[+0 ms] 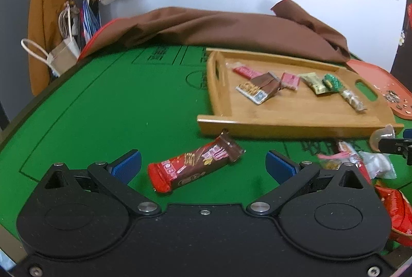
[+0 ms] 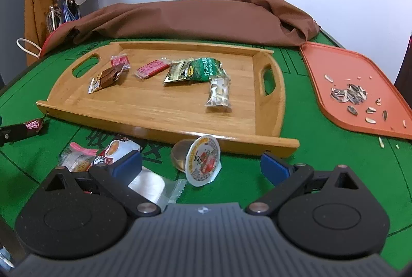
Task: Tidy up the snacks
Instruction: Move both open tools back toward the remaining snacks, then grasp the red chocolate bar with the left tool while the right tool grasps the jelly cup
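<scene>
Nearest the left gripper (image 1: 203,163), a red-and-brown wafer bar (image 1: 195,165) lies flat on the green table (image 1: 103,109), between the blue pads, which stand wide apart and touch nothing. The bar lies slantwise, its brown end pointing ahead and to the right, toward the near rim of the wooden tray (image 1: 296,127).

The right gripper (image 2: 200,166) is likewise spread wide and empty. Just ahead of it, between its pads, a jelly cup (image 2: 198,159) lies on its side, the printed lid facing the camera. By its left pad sit a clear wrapper (image 2: 154,185) and a small heap of packets (image 2: 97,156).

Beyond both, the tray already holds several snacks: small bars, a green packet (image 2: 203,70), a clear bag of nuts (image 2: 219,92). Right of it an orange tray (image 2: 347,76) carries sunflower seed shells.

The step in hand looks like a pickup for each hand. The left would do well to roll so the pads meet the bar's long sides, then close across its middle. The cup may roll; the right should close on its body, not the lid's thin rim.
</scene>
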A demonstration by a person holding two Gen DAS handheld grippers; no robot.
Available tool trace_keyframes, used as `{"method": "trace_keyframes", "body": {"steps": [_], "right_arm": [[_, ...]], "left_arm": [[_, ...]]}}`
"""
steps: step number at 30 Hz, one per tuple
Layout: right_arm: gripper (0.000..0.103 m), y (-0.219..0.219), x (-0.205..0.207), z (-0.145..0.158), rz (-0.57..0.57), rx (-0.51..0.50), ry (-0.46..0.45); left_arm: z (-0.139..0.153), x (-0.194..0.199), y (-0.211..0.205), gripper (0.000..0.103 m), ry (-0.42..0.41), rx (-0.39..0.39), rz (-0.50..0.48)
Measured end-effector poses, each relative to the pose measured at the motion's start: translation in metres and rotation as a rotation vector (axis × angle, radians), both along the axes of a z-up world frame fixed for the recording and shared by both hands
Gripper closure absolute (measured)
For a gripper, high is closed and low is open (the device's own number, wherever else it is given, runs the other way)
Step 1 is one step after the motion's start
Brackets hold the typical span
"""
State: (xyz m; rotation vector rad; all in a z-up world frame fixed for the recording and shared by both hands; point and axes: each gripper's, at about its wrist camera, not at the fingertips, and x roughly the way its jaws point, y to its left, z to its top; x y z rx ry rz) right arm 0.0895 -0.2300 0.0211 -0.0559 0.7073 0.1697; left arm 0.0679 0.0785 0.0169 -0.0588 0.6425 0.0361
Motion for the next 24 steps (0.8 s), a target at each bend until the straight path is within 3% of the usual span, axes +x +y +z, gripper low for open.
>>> {"method": "trace_keyframes", "body": {"steps": [8, 12, 14, 24], "right_arm": [[0.003, 0.005, 0.005, -0.006, -0.008, 0.012, 0.021], [0.005, 0.004, 0.009, -0.008, -0.017, 0.022, 0.032], [0.007, 0.005, 0.01, -0.009, -0.025, 0.027, 0.038], [0.016, 0.008, 0.016, -0.014, -0.039, 0.031, 0.058]], "left_arm": [[-0.011, 0.015, 0.003, 0.003, 0.04, -0.021, 0.002], [-0.013, 0.021, 0.003, 0.016, 0.063, -0.04, 0.003], [-0.014, 0.022, 0.003, 0.028, 0.066, -0.039, -0.002], [-0.009, 0.013, -0.002, 0.057, 0.079, -0.016, -0.029]]}}
